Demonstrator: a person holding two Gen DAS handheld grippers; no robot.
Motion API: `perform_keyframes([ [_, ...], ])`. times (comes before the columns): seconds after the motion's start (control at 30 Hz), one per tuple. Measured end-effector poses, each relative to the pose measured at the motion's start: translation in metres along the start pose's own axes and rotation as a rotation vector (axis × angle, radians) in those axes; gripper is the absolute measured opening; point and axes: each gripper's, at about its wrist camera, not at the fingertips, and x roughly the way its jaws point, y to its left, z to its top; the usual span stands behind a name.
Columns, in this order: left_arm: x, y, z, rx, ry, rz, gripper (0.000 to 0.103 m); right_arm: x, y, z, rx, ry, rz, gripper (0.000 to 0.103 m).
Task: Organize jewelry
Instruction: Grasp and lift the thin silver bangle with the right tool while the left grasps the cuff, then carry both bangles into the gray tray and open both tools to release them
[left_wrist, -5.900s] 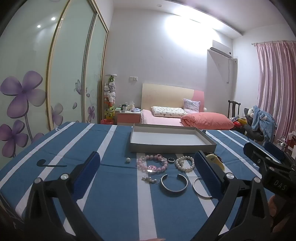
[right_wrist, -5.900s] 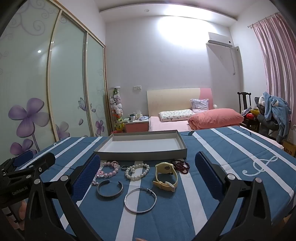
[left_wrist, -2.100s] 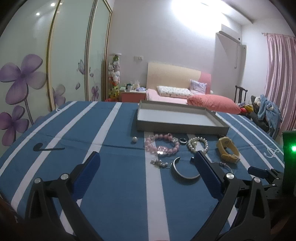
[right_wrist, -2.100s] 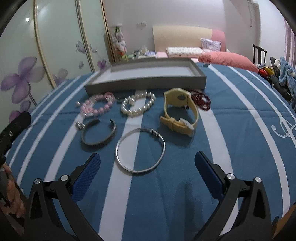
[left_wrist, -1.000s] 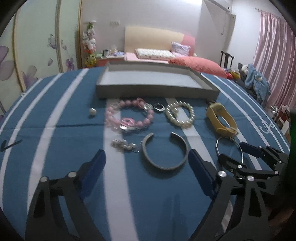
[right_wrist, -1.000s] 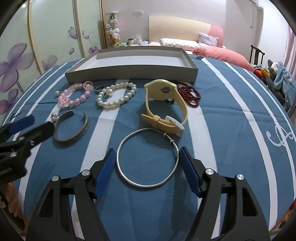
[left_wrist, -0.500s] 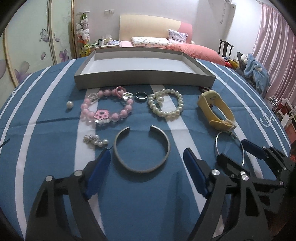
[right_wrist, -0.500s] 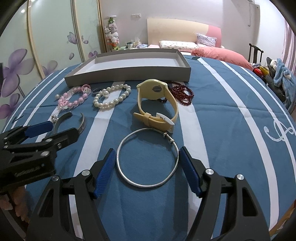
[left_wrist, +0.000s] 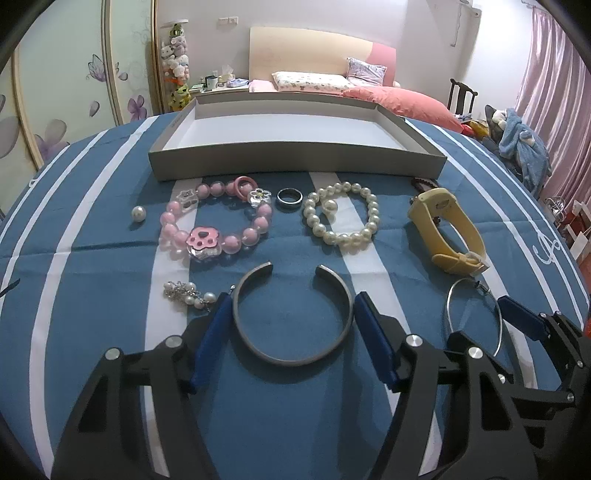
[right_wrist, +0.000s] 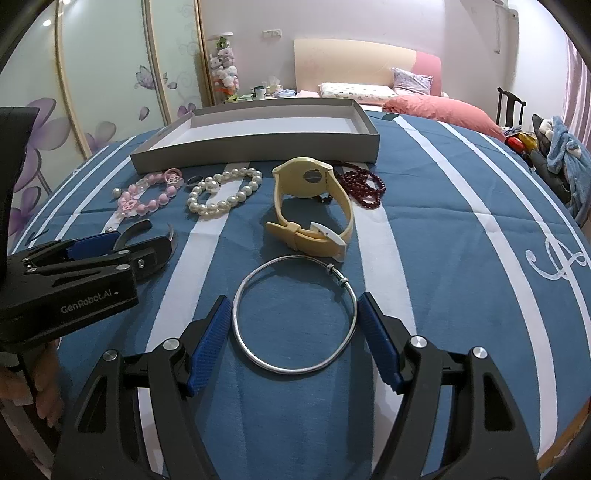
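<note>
Your left gripper (left_wrist: 291, 317) is closing around the cuff (left_wrist: 291, 321); your right gripper (right_wrist: 295, 325) sits apart around the hoop (right_wrist: 295, 314), mid-table.

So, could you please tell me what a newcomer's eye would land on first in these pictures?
Probably the two claws, each straddling a bangle on the blue striped cloth: the left claw is closing around the open grey cuff, and the right claw brackets the thin silver hoop. Behind them lie a pink bead bracelet, a pearl bracelet and a yellow watch, in front of the empty grey tray.
</note>
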Motion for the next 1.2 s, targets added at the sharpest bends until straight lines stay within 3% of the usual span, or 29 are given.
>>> perform_keyframes([
  [0.6,-0.025,0.027,-0.009,-0.062,-0.06,-0.003,0.065,-0.006,0.012,0.004,-0.017,-0.034,0.033,0.07],
  [1.0,-0.051,0.046,0.002,-0.105,-0.154,0.014,0.065,-0.021,0.016,0.028,-0.038,-0.15,0.056,0.07],
  [1.2,-0.071,0.052,0.024,-0.092,-0.25,0.047,0.065,-0.031,0.014,0.057,-0.046,-0.252,0.031,0.07],
])
